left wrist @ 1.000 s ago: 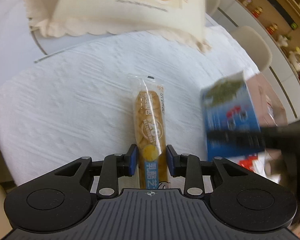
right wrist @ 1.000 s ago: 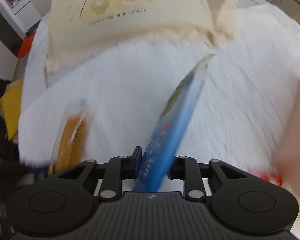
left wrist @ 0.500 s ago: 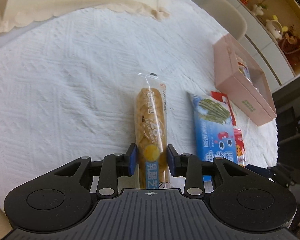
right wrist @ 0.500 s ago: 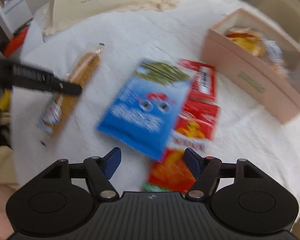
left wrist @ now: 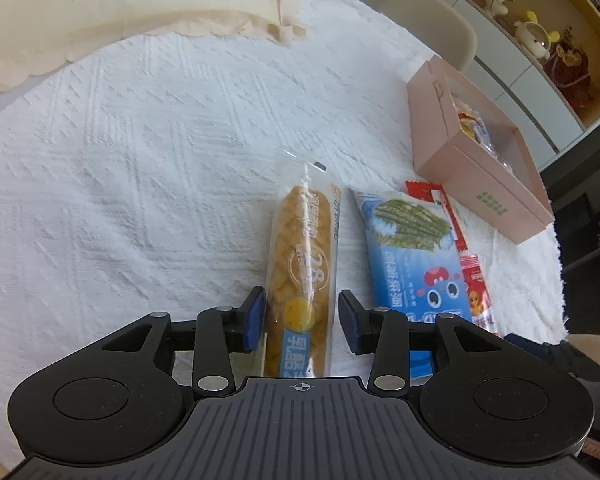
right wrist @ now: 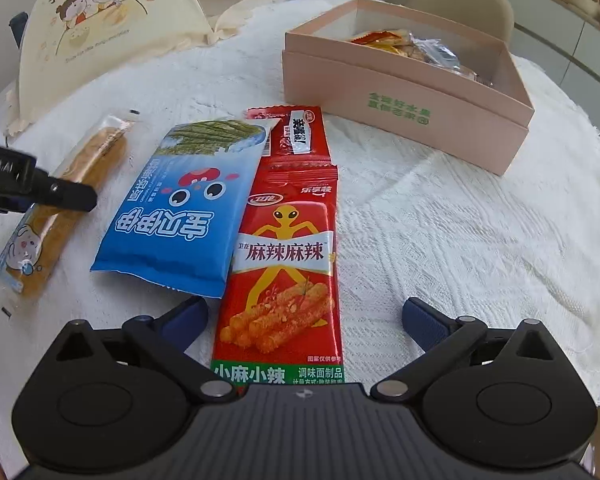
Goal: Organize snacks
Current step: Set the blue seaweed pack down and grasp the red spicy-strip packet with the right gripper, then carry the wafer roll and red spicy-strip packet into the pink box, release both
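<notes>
The left gripper (left wrist: pixel 302 322) stands released around the bread stick packet (left wrist: pixel 300 276), its pads just apart from it. The right gripper (right wrist: pixel 304 320) is spread wide over the red snack packet (right wrist: pixel 286 268). Ahead waits the pink box (right wrist: pixel 404 92); the next move probably calls for clamping a packet.

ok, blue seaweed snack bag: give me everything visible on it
The blue seaweed snack bag is a flat, glossy plastic pouch, sealed, printed with green seaweed strips at the top, a red cartoon face with googly eyes and white Chinese lettering. It lies face up on the white tablecloth, between the bread stick packet and the red spicy snack packets, its right edge overlapping them. Neither gripper touches it; the right gripper is open just short of it.
</notes>
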Demonstrator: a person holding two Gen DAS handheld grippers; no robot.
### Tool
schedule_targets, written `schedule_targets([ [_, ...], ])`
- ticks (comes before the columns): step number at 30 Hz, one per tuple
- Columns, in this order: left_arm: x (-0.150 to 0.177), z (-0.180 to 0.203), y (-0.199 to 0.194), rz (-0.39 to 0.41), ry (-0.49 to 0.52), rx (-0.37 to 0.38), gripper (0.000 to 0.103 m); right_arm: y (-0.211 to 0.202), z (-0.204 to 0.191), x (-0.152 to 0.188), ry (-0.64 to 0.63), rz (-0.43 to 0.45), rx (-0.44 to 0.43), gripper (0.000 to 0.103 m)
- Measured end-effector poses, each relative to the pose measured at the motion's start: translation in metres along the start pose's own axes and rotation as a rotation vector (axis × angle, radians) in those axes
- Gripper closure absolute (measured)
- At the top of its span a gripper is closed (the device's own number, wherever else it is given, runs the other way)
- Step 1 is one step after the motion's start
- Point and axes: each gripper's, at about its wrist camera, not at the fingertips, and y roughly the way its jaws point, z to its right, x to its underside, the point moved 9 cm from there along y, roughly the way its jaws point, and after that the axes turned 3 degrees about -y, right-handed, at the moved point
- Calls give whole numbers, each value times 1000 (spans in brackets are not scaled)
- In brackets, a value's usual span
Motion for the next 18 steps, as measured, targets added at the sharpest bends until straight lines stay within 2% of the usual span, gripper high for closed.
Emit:
schedule_targets([
  [3, 1, 1, 0, -21, 24, 6, 58, 1, -2, 2, -15, -10, -9, 0],
  [4, 3, 1, -1, -31, 32, 10, 62, 1, -2, 2, -26, -18, -15, 0],
  [6, 5, -1, -2, -43, 34, 1, 66, -2, 0, -2, -37, 13, 0, 9],
  [8, 8, -1, -5, -48, 17, 3, 66, 1, 1, -8, -54, 30, 34, 9],
  [10, 12, 2, -7, -50, 26, -15, 67, 6, -2, -12, -66, 35, 24, 12],
  [11, 15, 5, -8, -54, 37, -23, 67, 7, -3, -15, -64, 42, 19, 16],
  [13, 24, 12, -7, -77, 55, -21, 67, 7, -7, -20, -70, 48, -6, 31],
  [14, 28, 16, -6, -91, 63, -14, 67, 5, -10, -21, -79, 46, -27, 46],
  [15, 33, 19, -6, -99, 73, -14, 67, 2, -13, -21, -91, 41, -34, 52],
  [18, 40, 27, -8, -103, 103, -27, 67, -8, -15, -17, -119, 34, -31, 56],
])
